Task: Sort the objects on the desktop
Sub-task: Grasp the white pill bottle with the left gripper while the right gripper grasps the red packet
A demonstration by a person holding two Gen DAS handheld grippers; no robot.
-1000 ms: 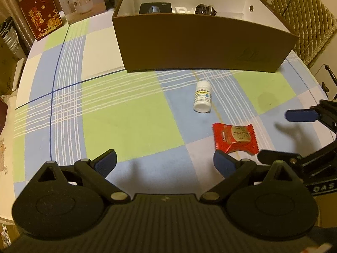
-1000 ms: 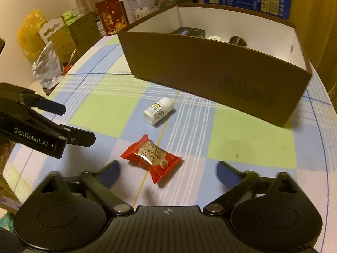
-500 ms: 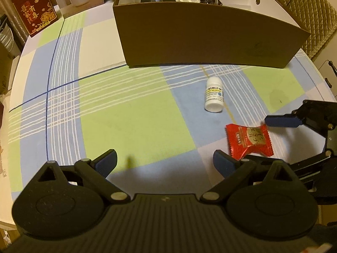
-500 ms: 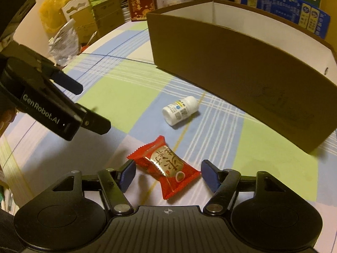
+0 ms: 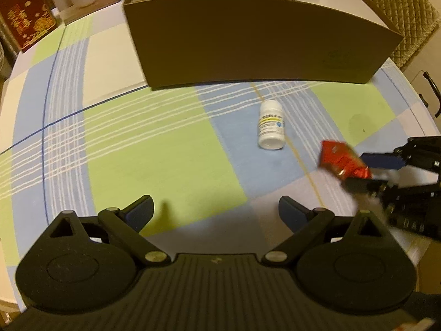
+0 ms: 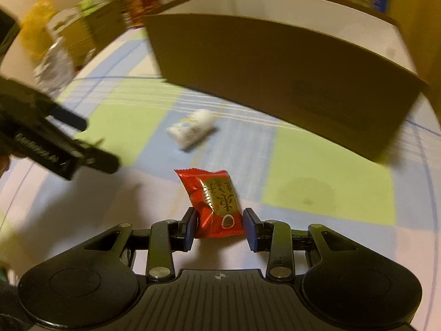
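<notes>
My right gripper (image 6: 219, 227) pinches the red packet (image 6: 213, 202) by its near end, lifted off the tabletop. Left gripper (image 5: 216, 211) hangs spread and holds nothing. The bottle (image 5: 271, 125) lies on its side near the box (image 5: 259, 41). Packet droops forward, so I'd keep the squeeze firm, rise above the box's near wall, and let go only once past its rim.
</notes>
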